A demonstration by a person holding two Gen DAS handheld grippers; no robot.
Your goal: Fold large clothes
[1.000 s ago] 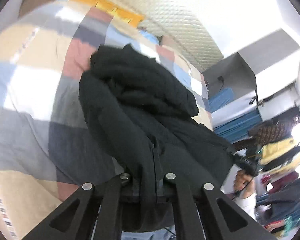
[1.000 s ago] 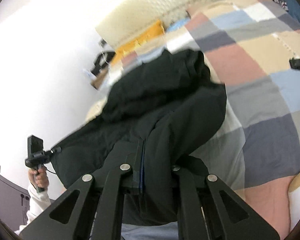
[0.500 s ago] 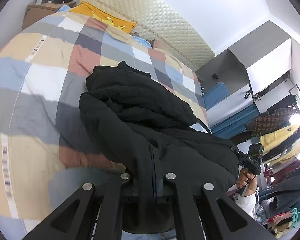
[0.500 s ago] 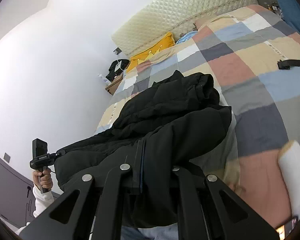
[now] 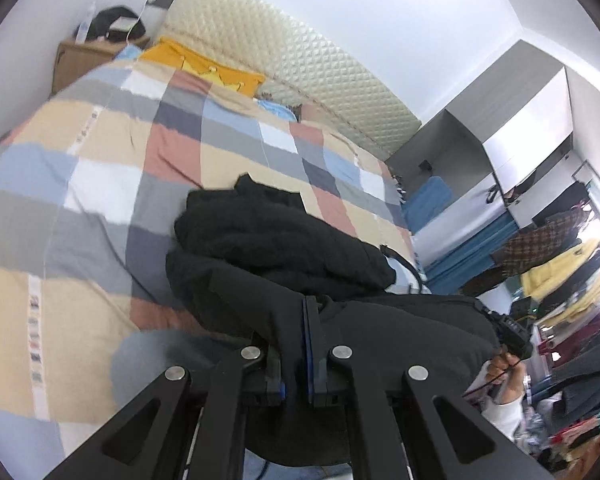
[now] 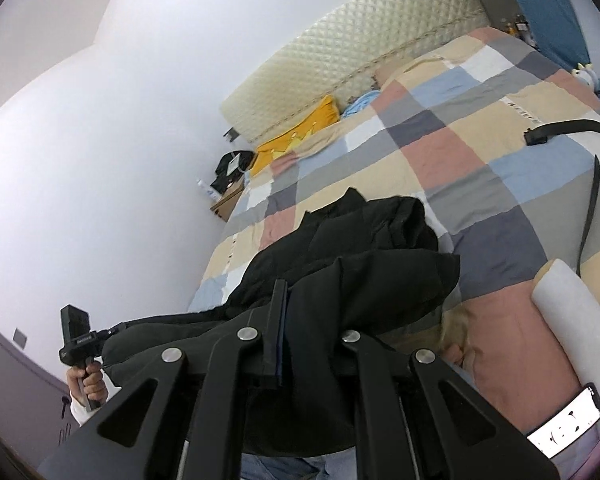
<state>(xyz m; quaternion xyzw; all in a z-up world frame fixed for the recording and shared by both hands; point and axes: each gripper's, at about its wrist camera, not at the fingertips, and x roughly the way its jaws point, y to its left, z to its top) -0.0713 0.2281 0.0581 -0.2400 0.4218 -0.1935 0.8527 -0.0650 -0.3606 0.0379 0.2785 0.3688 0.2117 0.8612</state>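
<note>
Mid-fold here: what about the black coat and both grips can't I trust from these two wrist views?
- Left wrist: black coat covers the left gripper fingertips.
- Right wrist: right gripper pads buried in fabric.
- Both views: coat's lower part is cut off behind the gripper frames.

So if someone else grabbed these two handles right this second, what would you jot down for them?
Left gripper: jaws shut on a fold of the bulky black padded jacket.
Right gripper: jaws also shut on the jacket's near edge.
Where things are: the near edge is held up between both grippers; the rest lies bunched on the checked patchwork bedspread. A black strap lies apart on the bedspread.
Done: the jacket is gripped at two points.
Left: it is not yet folded. It probably needs spreading flat first, then folding.
</note>
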